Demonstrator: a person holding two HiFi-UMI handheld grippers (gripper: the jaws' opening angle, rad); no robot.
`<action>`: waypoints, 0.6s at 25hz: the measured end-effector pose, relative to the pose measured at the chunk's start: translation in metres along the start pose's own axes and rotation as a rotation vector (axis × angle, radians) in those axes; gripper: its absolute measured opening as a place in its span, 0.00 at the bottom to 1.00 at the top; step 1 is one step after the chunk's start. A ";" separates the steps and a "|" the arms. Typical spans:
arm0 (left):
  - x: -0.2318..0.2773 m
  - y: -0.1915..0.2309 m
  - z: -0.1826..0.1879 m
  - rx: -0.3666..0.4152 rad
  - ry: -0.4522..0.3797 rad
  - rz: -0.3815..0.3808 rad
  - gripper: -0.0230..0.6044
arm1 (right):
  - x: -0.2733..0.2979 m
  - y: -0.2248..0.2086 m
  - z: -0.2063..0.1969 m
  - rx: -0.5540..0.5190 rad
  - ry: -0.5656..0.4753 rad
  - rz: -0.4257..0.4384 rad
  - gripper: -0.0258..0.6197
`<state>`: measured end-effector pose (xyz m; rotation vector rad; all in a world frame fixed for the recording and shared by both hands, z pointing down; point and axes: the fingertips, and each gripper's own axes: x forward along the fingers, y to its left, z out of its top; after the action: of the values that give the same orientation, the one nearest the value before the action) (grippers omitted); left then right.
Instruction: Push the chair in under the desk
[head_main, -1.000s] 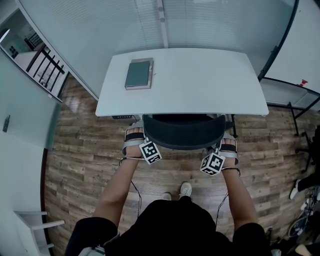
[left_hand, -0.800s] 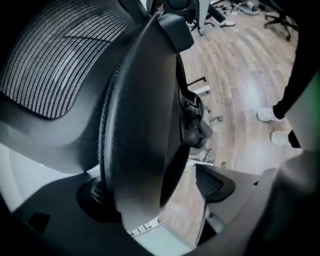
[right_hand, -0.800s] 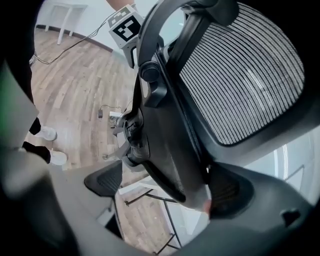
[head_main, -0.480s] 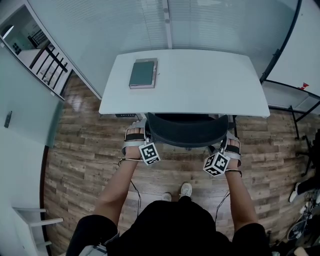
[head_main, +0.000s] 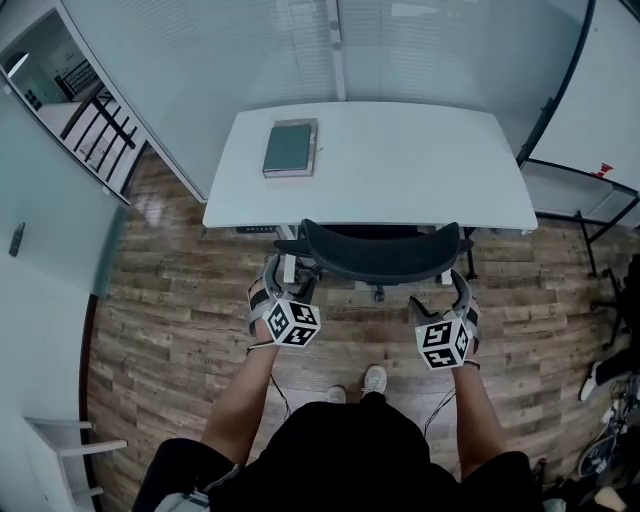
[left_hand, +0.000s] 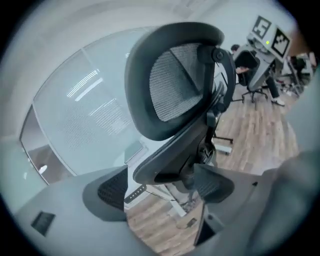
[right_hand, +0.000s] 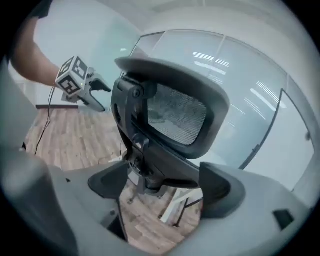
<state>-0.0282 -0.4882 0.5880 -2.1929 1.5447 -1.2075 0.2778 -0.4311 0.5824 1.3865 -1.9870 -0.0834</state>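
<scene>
The black mesh-backed chair (head_main: 382, 256) stands with its seat under the front edge of the white desk (head_main: 420, 165); only its backrest shows. My left gripper (head_main: 285, 276) hovers just behind the backrest's left end, open, apart from the chair. In the left gripper view the chair (left_hand: 175, 95) lies beyond the empty gap of the gripper (left_hand: 162, 187). My right gripper (head_main: 441, 298) hangs behind the backrest's right end. Its jaws have just been closing a little but remain open, nothing between them; the chair (right_hand: 172, 112) sits past the gripper (right_hand: 165, 185).
A grey-green book (head_main: 290, 148) lies on the desk's far left. Glass walls run behind the desk. A black frame (head_main: 590, 200) stands at the right, and a white shelf corner (head_main: 70, 440) at lower left. My shoe (head_main: 372, 379) is on the wood floor.
Both grippers have come away from the sides of the backrest, drawn back toward me, risen and rolled so that their marker cubes face up. The chair stays at the desk.
</scene>
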 end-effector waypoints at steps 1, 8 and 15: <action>-0.006 -0.001 0.004 -0.047 -0.024 -0.008 0.70 | -0.007 0.000 0.007 0.036 -0.024 -0.008 0.71; -0.040 -0.007 0.018 -0.299 -0.139 -0.060 0.34 | -0.046 0.002 0.047 0.206 -0.161 -0.046 0.36; -0.072 -0.009 0.031 -0.463 -0.243 -0.115 0.06 | -0.067 0.009 0.052 0.302 -0.196 -0.077 0.05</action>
<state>-0.0089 -0.4310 0.5367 -2.6232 1.7436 -0.6134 0.2529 -0.3881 0.5134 1.7031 -2.1745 0.0507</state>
